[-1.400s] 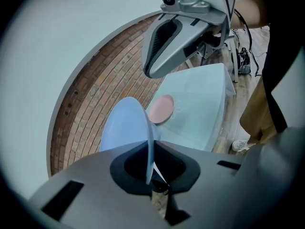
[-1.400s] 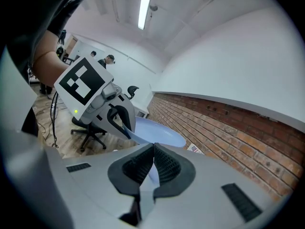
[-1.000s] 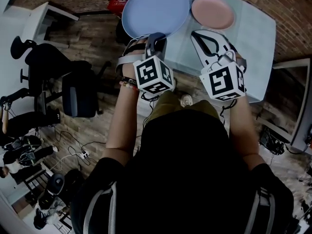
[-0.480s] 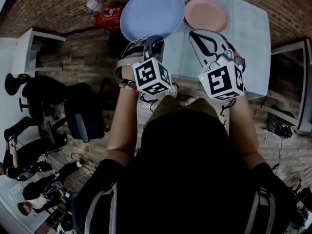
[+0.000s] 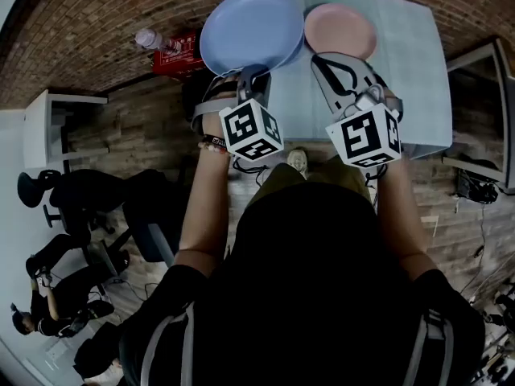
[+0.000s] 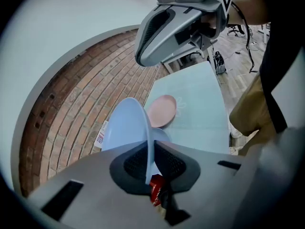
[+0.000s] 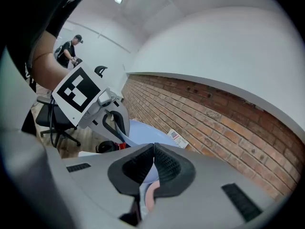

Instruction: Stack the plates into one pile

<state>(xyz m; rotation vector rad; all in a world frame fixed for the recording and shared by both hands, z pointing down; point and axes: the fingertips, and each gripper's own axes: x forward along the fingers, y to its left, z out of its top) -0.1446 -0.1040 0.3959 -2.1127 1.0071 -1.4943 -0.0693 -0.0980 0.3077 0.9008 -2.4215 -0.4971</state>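
A large blue plate [image 5: 251, 26] hangs tilted over the left end of the pale green table [image 5: 410, 71]. My left gripper [image 5: 254, 72] is shut on its near rim, and in the left gripper view the plate [image 6: 126, 128] stands edge-on between the pads. A smaller pink plate [image 5: 339, 30] lies flat on the table just right of the blue one, also visible as the pink plate [image 6: 162, 111]. My right gripper [image 5: 338, 63] hovers above the table in front of the pink plate, shut with nothing in it [image 7: 153, 149]. It looks toward the blue plate [image 7: 145, 132] and the left gripper [image 7: 112, 120].
A red box [image 5: 177, 55] and a bottle [image 5: 147, 39] stand on the wooden floor left of the table. A white desk [image 5: 48, 127] and office chairs [image 5: 88, 191] are further left. A brick wall runs behind the table. Another table edge [image 5: 499, 95] is at the right.
Both grippers have travelled along with the person, the blue plate still in the left one. The table now lies more squarely ahead, and the blue plate's rim sits nearer the pink plate.
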